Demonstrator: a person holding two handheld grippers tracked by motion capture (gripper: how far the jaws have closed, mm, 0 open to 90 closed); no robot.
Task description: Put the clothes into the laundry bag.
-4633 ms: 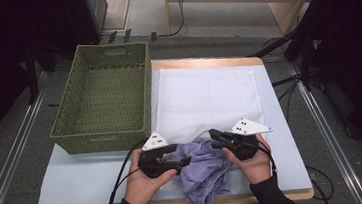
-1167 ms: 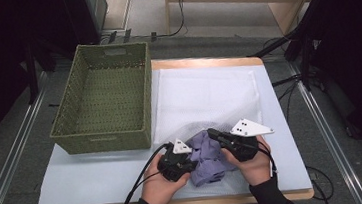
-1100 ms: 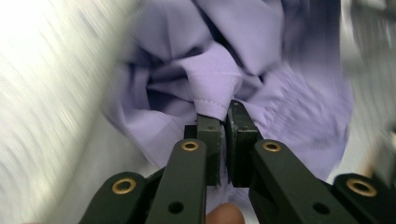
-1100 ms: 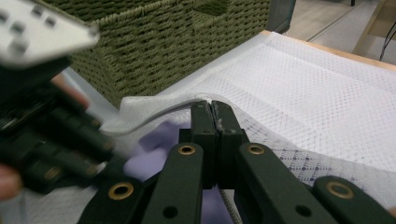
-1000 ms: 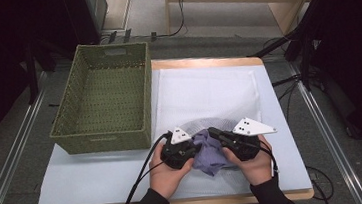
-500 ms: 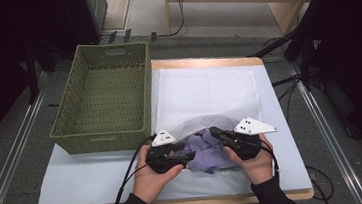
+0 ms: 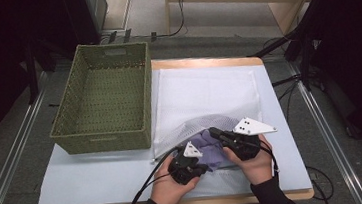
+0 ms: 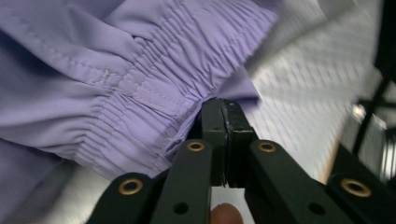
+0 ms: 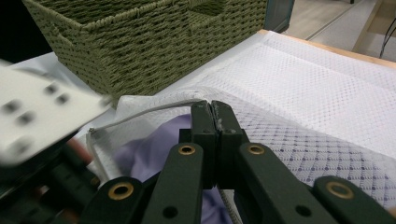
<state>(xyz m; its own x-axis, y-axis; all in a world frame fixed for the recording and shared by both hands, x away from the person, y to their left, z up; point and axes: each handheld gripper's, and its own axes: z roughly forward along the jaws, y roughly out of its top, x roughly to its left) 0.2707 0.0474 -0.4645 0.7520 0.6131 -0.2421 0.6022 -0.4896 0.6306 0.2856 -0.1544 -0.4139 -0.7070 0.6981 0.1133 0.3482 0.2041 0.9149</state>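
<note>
Purple garment point(image 7: 212, 149) lay half inside the white mesh bag point(image 7: 204, 100) on the tabletop point(image 7: 85, 176), left gripper point(image 8: 224, 109) just closed, jaws pinching its gathered hem, right gripper point(image 9: 212, 108) jaws clamped on the bag's rim, green basket point(image 7: 103, 99) beside.

Green basket point(image 7: 103, 105) walls off the left; bare table point(image 7: 91, 183) beside hands.

Crumpled lilac garment point(image 7: 209, 148) lies seemingly half inside white mesh bag point(image 7: 203, 97).
</note>
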